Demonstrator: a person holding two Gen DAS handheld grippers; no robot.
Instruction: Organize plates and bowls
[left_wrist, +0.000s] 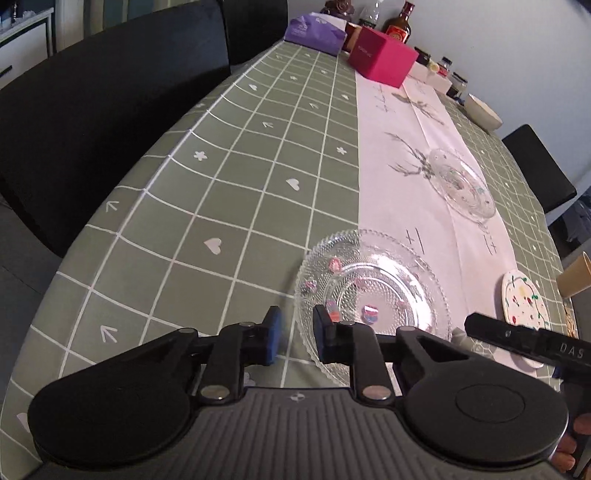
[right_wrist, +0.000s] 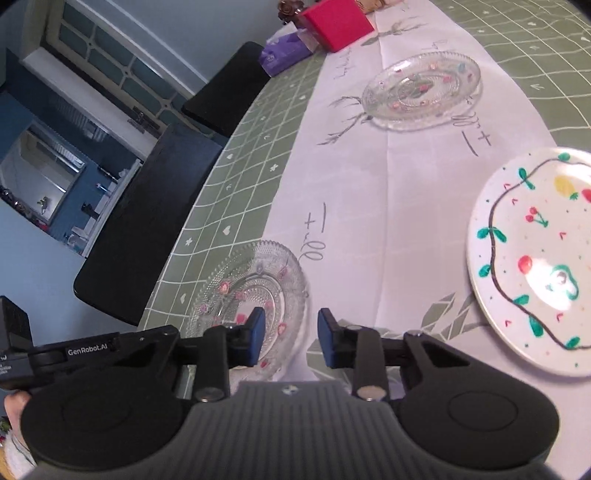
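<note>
While both tongs, left (left_wrist: 295, 332) and right (right_wrist: 291, 338), gape empty, glass plates (left_wrist: 373, 295) dot the green checked tablecloth (left_wrist: 221, 177).

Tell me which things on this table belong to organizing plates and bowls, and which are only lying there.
For the job: near glass plate, far glass plate, painted white plate, cream bowl.
Just lying about: pink box, purple tissue pack, whisky bottle, small jars.

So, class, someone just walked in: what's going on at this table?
A person holds a gripper in each hand over a table set with dishes. The left gripper and right gripper are both open and empty, close to the near glass plate. A second glass plate and a painted plate lie untouched.
</note>
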